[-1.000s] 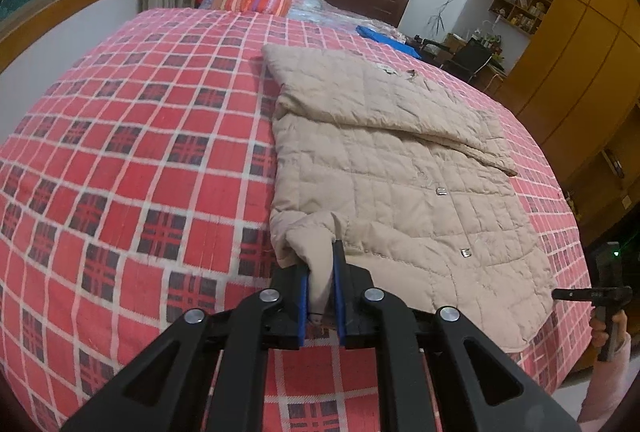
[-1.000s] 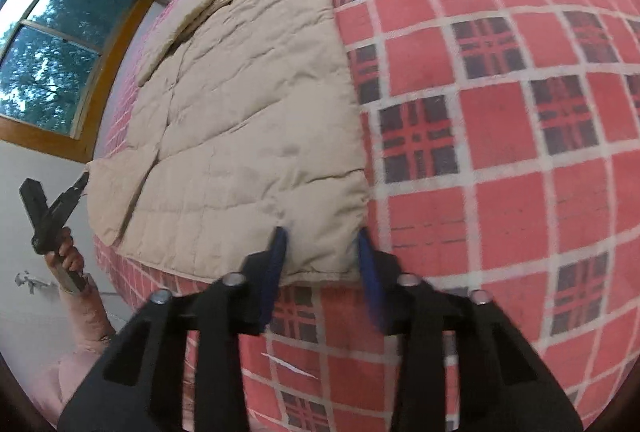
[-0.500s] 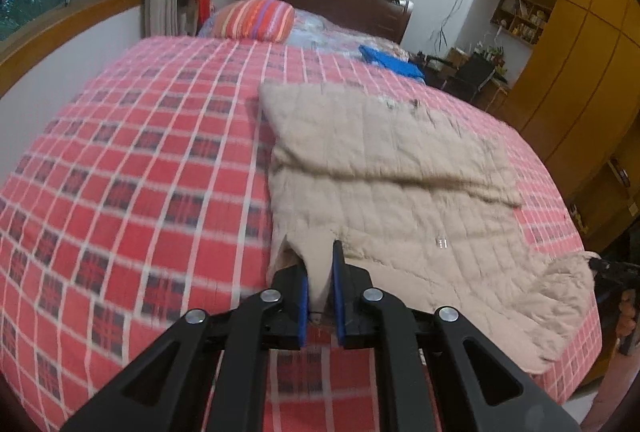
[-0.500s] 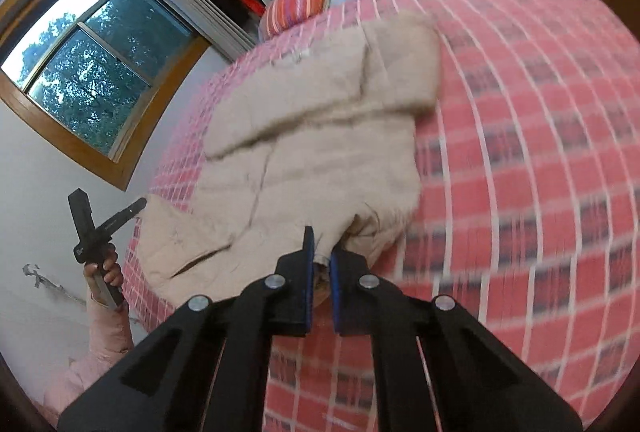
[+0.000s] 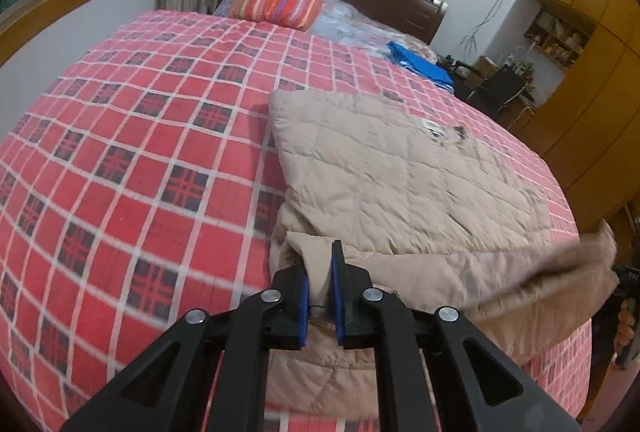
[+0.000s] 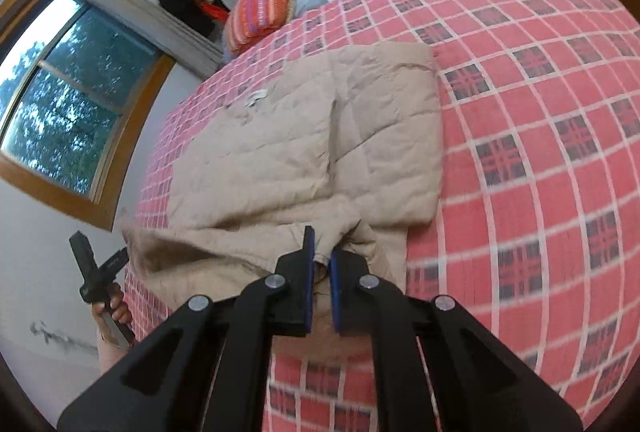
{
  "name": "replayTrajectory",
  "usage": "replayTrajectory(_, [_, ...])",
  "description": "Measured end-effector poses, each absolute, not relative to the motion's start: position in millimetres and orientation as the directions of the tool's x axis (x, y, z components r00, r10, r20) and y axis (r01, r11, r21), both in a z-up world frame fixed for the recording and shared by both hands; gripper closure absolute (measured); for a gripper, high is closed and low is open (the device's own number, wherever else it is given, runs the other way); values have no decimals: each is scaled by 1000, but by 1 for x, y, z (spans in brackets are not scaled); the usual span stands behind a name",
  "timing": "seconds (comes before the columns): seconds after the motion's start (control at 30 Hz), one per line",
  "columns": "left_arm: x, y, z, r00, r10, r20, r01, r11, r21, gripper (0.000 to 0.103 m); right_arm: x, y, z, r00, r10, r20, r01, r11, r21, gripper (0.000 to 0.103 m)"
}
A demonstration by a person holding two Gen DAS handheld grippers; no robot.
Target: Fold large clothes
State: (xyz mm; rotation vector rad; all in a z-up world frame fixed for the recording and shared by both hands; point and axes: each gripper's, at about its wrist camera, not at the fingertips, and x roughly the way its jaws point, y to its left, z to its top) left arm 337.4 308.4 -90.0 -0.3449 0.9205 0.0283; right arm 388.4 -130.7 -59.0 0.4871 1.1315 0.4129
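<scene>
Lifted now off the bed (image 5: 120, 160), the beige quilted coat's (image 5: 400, 168) hem hangs between left hand-held gripper (image 5: 319, 288) and right hand-held gripper (image 6: 320, 272), both clenched on it, ready to fold upward.

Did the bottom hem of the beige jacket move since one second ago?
Yes. The beige jacket hem, flat at the bed's foot before, is now lifted by both grippers and carried toward the striped pillow.
</scene>
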Motion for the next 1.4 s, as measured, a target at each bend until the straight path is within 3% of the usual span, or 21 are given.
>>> replayTrajectory(0.43, [398, 326, -119, 546, -161, -822, -218, 920, -325, 89, 458, -127, -106, 316, 541, -779, 31, 815, 579, 93])
replayTrajectory(0.53, [397, 326, -115, 544, -188, -818, -202, 916, -346, 83, 457, -132, -107, 314, 556, -769, 34, 803, 595, 90])
replayTrajectory(0.6, [392, 328, -111, 548, -221, -807, -193, 905, -379, 68, 454, -137, -104, 315, 581, -750, 35, 783, 621, 86])
replayTrajectory(0.63, [389, 331, -107, 556, -248, -793, -190, 891, -411, 61, 453, -139, -102, 317, 591, -741, 34, 774, 632, 75])
replayTrajectory(0.67, [385, 333, -104, 567, -260, -782, -190, 882, -432, 43, 450, -144, -97, 332, 592, -734, 35, 770, 637, 41])
replayTrajectory(0.7, [379, 336, -98, 583, -259, -770, -195, 875, -443, 24, 446, -148, -91, 358, 573, -738, 35, 781, 623, 24])
replayTrajectory(0.73, [372, 338, -91, 601, -254, -758, -191, 875, -445, 23, 443, -151, -86, 376, 560, -739, 24, 791, 611, 19])
replayTrajectory(0.77, [368, 340, -86, 609, -252, -752, -180, 880, -440, 23, 438, -153, -78, 388, 551, -738, 2, 801, 599, 26])
replayTrajectory(0.83, [356, 342, -73, 630, -235, -740, -157, 895, -418, 22, 429, -157, -71, 394, 549, -738, -2, 803, 596, 29])
replayTrajectory(1.03, [335, 342, -73, 649, -85, -756, -142, 963, -230, 15, 400, -141, -66, 383, 517, -765, -90, 845, 527, 30])
replayTrajectory(1.23, [351, 342, -115, 566, -111, -817, -154, 959, -237, 15, 411, -126, -102, 319, 490, -811, -41, 862, 505, 30])
replayTrajectory(1.3, [356, 340, -121, 563, -136, -815, -149, 953, -263, 16, 416, -122, -111, 304, 484, -821, -25, 865, 501, 36])
replayTrajectory(1.4, [361, 332, -127, 547, -188, -816, -129, 944, -304, 17, 419, -114, -119, 282, 489, -825, -29, 864, 502, 53])
